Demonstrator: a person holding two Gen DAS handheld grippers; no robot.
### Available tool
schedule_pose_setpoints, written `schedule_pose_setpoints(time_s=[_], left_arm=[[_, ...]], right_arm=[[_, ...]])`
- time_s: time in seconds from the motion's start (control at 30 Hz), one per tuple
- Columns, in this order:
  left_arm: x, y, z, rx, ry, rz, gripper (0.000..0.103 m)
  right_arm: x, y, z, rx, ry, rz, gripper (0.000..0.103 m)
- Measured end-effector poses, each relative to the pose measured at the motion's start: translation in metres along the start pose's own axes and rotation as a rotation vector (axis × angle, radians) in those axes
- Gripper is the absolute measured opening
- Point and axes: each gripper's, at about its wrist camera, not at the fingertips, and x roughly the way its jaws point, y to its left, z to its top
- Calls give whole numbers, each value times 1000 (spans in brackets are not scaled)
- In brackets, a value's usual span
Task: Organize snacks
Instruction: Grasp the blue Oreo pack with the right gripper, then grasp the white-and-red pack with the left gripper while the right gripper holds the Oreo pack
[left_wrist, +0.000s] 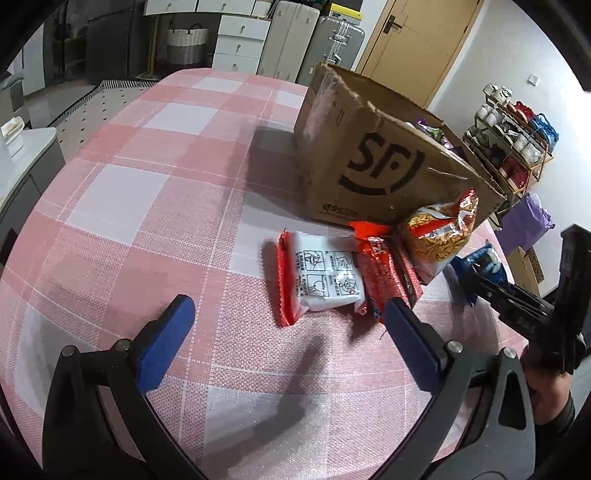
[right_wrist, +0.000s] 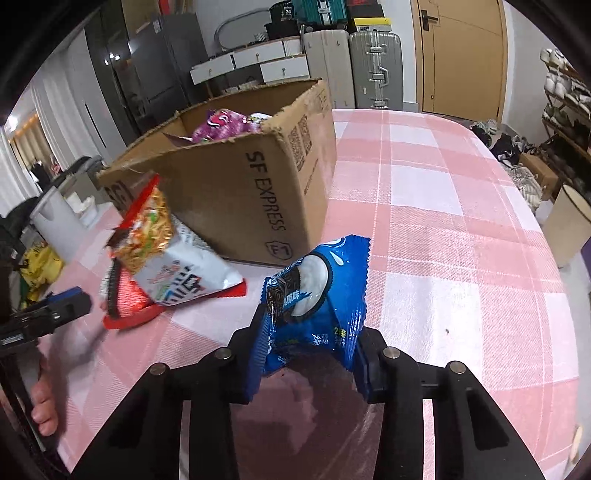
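My right gripper (right_wrist: 310, 354) is shut on a blue cookie packet (right_wrist: 317, 295), pinching its lower end just above the pink checked tablecloth (right_wrist: 443, 229). In the left wrist view the same packet (left_wrist: 480, 264) sits in the right gripper (left_wrist: 491, 284) at the right edge. My left gripper (left_wrist: 288, 332) stands open over the cloth, and its right pad (left_wrist: 406, 339) is close to a red packet (left_wrist: 384, 273). Beside that lie a white and red packet (left_wrist: 321, 277) and an orange noodle snack bag (left_wrist: 439, 232). An open cardboard box (left_wrist: 369, 147) behind them holds purple snack bags (right_wrist: 221, 125).
The box (right_wrist: 240, 192) stands at the middle of the table, with the snack pile (right_wrist: 166, 266) at its near left corner. Suitcases (right_wrist: 373, 66), white drawers (left_wrist: 240, 40) and a shoe rack (left_wrist: 513, 147) stand beyond the table. A hand (right_wrist: 40, 406) holds the left gripper (right_wrist: 62, 306).
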Motion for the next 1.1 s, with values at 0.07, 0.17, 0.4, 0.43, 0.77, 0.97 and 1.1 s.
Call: schedule_pose_setpoints(time_s=[0.07, 0.17, 0.4, 0.43, 0.77, 0.97, 1.1], left_arm=[[-1, 9, -3, 2, 5, 11, 102], [7, 10, 2, 6, 14, 30, 102], [17, 7, 3, 15, 34, 23, 102], [19, 6, 3, 20, 33, 22, 102], [35, -6, 14, 67, 42, 78, 102], [45, -12, 19, 88, 49, 123, 102], [52, -22, 19, 133, 51, 149, 102]], right_arm=[[-4, 0, -2, 8, -13, 15, 39], [-12, 2, -6, 18, -28, 48, 39], [-25, 9, -12, 23, -49, 100, 39], [-26, 10, -13, 24, -50, 103, 39], [-34, 13, -19, 36, -65, 119, 39], [-35, 9, -21, 50, -69, 128, 39], [-37, 11, -21, 48, -74, 116, 39]])
